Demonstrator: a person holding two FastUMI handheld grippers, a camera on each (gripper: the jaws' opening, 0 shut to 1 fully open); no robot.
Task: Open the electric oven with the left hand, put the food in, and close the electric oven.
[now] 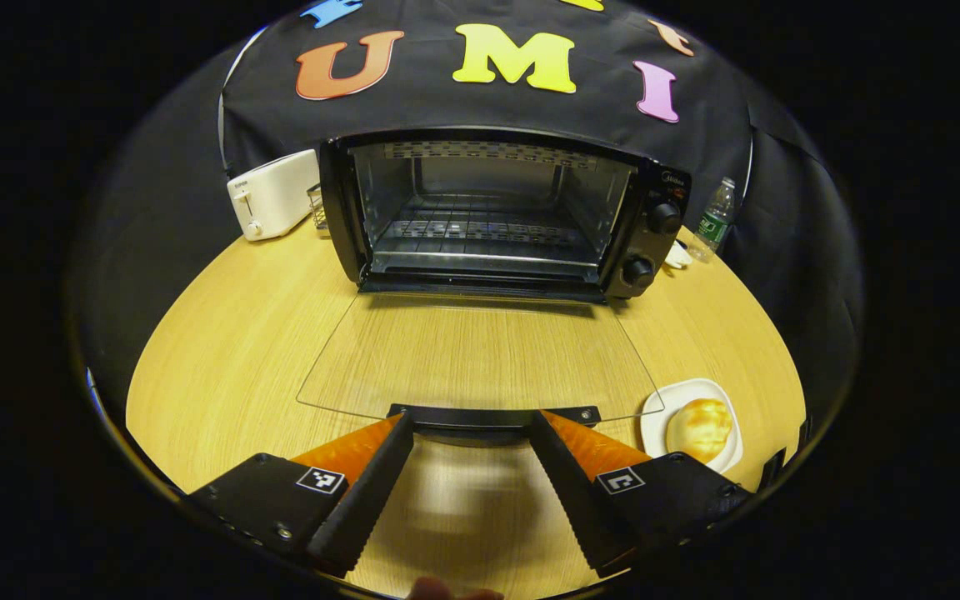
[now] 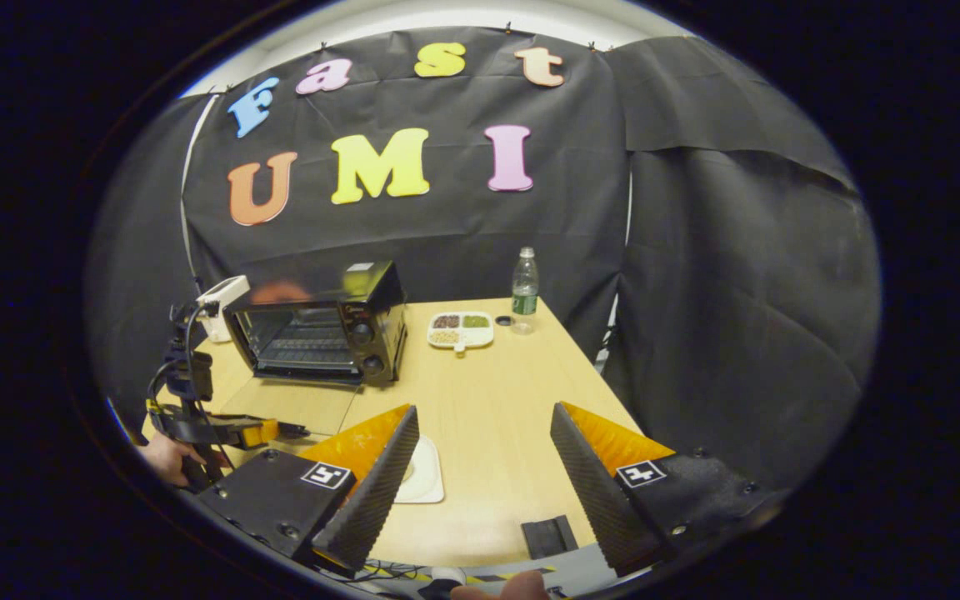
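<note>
Wooden table (image 1: 222,350) carries the electric oven (image 1: 501,212) with its glass door (image 1: 480,354) folded down flat in front of it. Left claw (image 1: 470,429) gapes wide at the door's handle (image 1: 492,414), gripping nothing; a bread roll (image 1: 699,427) sits on a white plate (image 1: 661,408) right of the door. Right claw (image 2: 484,433) also spreads wide and empty, well in front of the oven.

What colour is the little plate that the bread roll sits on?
White. The plate under the golden roll shows best in the left gripper view, at the lower right.
</note>
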